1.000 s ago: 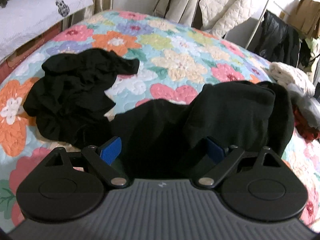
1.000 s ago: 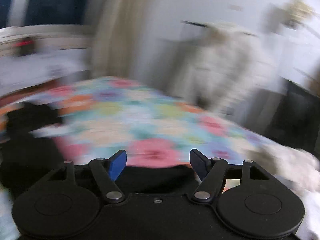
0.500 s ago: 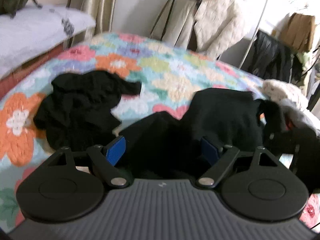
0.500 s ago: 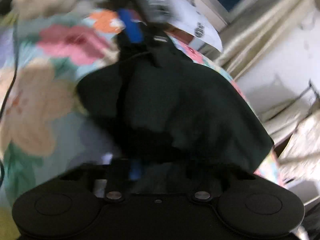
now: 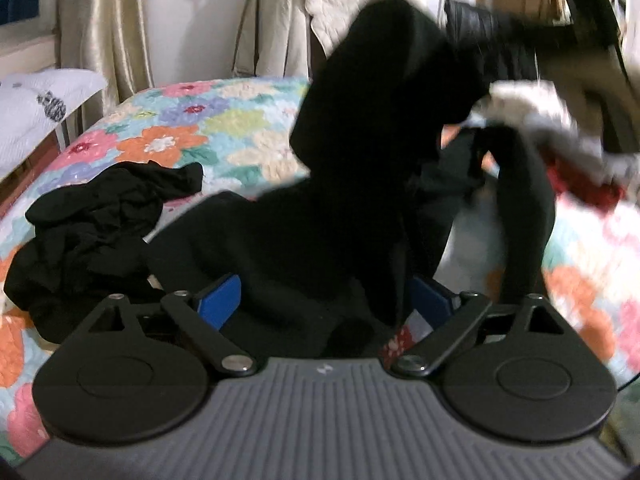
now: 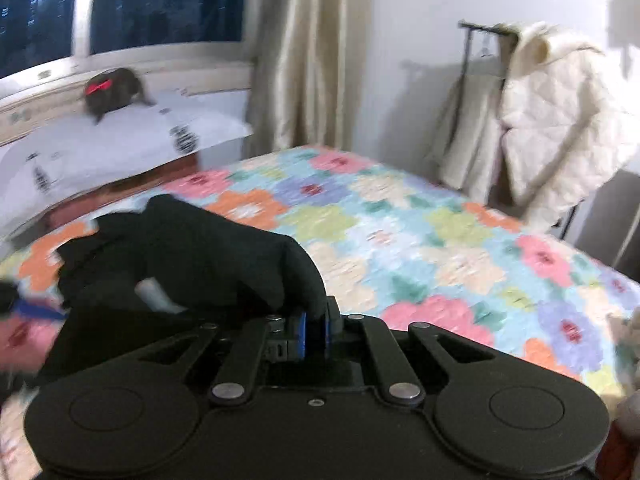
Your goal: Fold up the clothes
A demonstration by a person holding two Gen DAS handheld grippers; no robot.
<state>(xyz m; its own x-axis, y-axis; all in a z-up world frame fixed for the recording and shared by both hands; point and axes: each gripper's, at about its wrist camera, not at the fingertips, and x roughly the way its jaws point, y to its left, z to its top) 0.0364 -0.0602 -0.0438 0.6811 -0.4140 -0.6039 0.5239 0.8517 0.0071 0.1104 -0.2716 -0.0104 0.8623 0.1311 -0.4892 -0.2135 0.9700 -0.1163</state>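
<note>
A black garment (image 5: 352,200) is raised off the flowered bedspread (image 5: 224,128), its far end lifted high at the upper right. My left gripper (image 5: 326,300) is open, its blue pads on either side of the garment's near folds. In the right wrist view my right gripper (image 6: 314,330) is shut on a fold of the black garment (image 6: 208,264), which drapes to the left. A second crumpled black garment (image 5: 96,224) lies on the bed at the left.
A pile of white, grey and red clothes (image 5: 560,144) sits at the bed's right edge. Cream jackets hang on a rack (image 6: 552,120) behind the bed. A white pillow (image 6: 100,152) with a dark plush toy (image 6: 112,88) lies by the window and curtain.
My right gripper has closed on the black garment and lifted its end up off the bed. My left gripper stays open at the garment's near folds.
</note>
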